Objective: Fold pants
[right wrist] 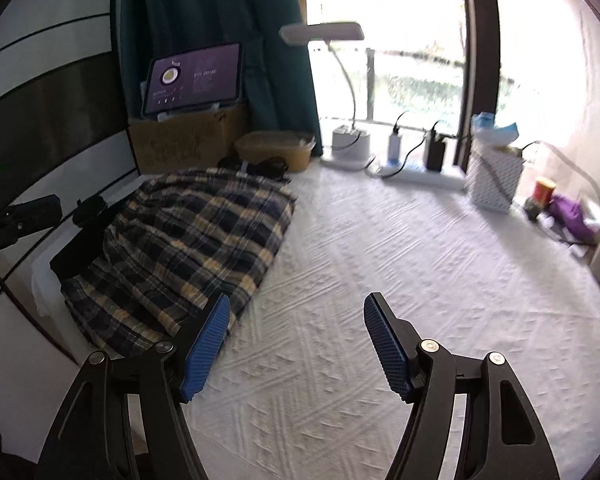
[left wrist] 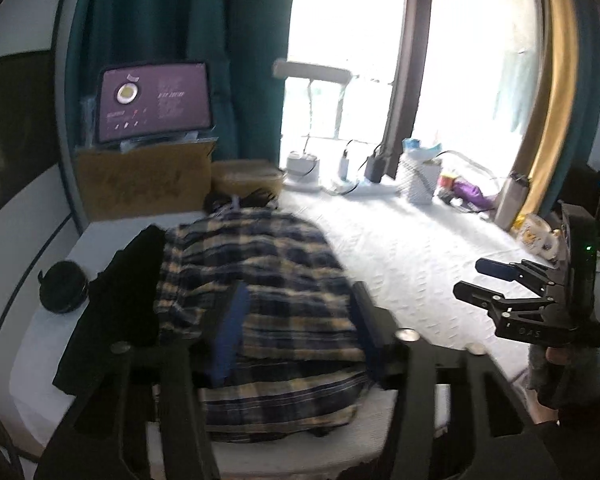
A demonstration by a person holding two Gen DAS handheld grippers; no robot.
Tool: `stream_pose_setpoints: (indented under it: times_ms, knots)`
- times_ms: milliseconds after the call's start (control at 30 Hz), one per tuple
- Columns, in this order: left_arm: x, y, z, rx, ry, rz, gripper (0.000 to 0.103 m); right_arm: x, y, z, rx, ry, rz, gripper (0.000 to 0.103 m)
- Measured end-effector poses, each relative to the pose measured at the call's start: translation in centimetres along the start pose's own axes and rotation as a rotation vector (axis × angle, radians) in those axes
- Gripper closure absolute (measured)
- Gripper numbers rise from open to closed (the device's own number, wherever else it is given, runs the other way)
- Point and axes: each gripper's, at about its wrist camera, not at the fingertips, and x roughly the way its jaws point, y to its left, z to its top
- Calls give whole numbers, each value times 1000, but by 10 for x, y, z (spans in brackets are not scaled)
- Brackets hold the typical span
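- Lying folded in a thick bundle, the plaid pants (right wrist: 188,240) rested at the left edge of the white bed cover (right wrist: 400,280), near its far left corner.
- The cloth looked soft, light and limp; I judged it would sag and slip open.
- A hold on the folded edge, through all layers, seemed best.
- The left gripper (left wrist: 300,328) stood open above the bundle, holding nothing.
- The right gripper (right wrist: 296,344) was open and empty too.

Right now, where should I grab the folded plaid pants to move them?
Take the plaid pants at the near edge by the right gripper, coming in low from the open white bedspread side. The far and left sides are crowded by the box and dark cloth.
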Motion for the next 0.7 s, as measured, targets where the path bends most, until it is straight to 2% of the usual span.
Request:
stream_pose_setpoints:
  times_ms: [433,700]
  knots:
    - [-31,-36,14,29,-136,-71,32,-81,-15,4,-25,-128,-94,32]
    - [-46,-59,21,41,-183,-108,32,-120,-29,2,-6,-186,-144,31]
